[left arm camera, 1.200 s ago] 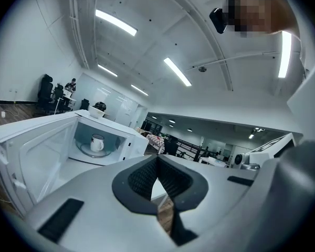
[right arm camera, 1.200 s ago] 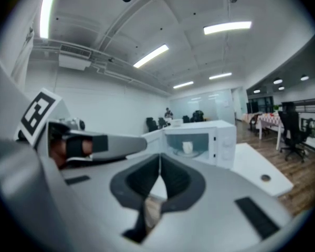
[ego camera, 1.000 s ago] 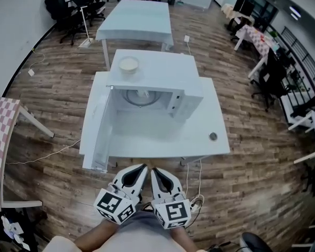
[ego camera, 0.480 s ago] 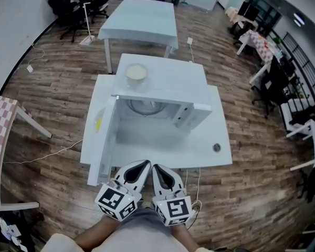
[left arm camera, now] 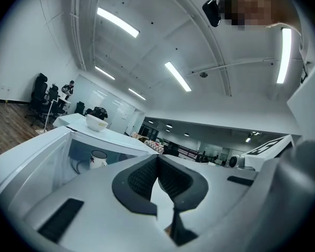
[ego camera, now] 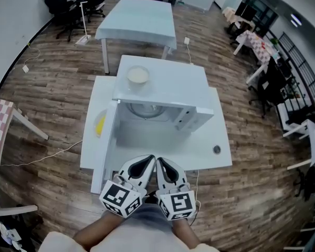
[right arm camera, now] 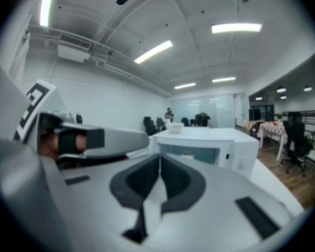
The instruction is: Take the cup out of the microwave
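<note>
Cup [left arm camera: 98,159] inside open microwave [ego camera: 165,85], untouched. Left gripper [ego camera: 147,160] and right gripper [ego camera: 160,160] at table's [ego camera: 212,127] near edge, jaws pressed together, empty. Reach, grasp, lift-out all remaining.

My left gripper [ego camera: 147,160] and right gripper [ego camera: 161,161] are smooth white plastic with matt black ribbed pads [left arm camera: 142,180]. The microwave [ego camera: 163,88] looks glossy white, and the floor [ego camera: 58,88] is brown wood plank.

The left claw [left arm camera: 158,160] has its jaws pressed together, and there is nothing between them. Beyond the tips, a little to the left, stands a white microwave [left arm camera: 123,140] with its door [left arm camera: 29,163] open. A white cup [left arm camera: 98,159] sits inside it, and a bowl [left arm camera: 96,124] rests on its top.
</note>
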`<state>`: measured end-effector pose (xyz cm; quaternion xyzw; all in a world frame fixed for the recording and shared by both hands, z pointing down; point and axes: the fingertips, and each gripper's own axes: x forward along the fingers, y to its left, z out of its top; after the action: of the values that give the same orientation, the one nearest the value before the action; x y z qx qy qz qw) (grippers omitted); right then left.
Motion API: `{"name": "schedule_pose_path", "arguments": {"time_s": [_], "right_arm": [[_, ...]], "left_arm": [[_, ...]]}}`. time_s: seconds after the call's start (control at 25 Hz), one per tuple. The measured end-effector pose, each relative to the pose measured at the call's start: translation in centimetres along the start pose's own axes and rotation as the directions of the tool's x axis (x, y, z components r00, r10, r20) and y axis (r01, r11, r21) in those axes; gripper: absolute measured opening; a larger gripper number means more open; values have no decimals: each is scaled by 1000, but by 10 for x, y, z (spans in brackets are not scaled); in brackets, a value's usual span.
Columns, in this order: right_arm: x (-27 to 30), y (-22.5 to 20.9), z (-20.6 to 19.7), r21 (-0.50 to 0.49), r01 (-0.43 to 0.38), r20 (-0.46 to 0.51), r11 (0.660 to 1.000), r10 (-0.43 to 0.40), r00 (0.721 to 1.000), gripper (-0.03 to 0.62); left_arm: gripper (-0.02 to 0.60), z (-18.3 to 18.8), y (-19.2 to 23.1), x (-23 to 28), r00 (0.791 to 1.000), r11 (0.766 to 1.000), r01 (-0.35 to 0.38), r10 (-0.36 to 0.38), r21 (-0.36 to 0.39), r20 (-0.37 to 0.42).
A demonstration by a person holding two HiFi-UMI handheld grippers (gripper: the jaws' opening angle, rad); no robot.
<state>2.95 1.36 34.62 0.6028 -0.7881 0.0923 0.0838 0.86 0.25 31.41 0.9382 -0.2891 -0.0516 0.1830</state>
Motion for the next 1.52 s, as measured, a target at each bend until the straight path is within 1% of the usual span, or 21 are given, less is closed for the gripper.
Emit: {"name": "schedule_pose_path", "arguments": {"time_s": [0.2,0.4,0.56,0.72,0.92,1.16,1.28,1.52], "right_arm": [[12,-12,7,3,-2,12,1000,2,1000,23],[30,-25,5,7,-22,16,1000,22,1000,23],[50,-37,0,17,-42,2,999,42,999,23],[67,-48,-6,24,-53,-2,998,53,999,23],[86,-58,-18,26,-62,-14,998,63,998,23],[112,-70,-29,35,-69,-26,997,70,997,25],[124,-76,-31,34,-69,-22,997,70,997,31],[147,-83,-37,28,-68,-15,997,69,998,64]], "left_arm": [[15,-2,8,9,1000,1000,-27,27,-5,-5],[15,-2,21,20,998,998,-65,65,0,0],[15,-4,37,27,994,994,-109,109,-16,-8],[14,-8,46,33,992,992,-123,123,-38,-18],[14,-14,59,39,988,988,-154,154,-4,-28],[14,-21,73,49,981,981,-192,191,-21,-35],[15,-23,78,56,978,978,-206,205,-16,-29],[14,-28,98,68,970,970,-242,242,-18,-5]]}}
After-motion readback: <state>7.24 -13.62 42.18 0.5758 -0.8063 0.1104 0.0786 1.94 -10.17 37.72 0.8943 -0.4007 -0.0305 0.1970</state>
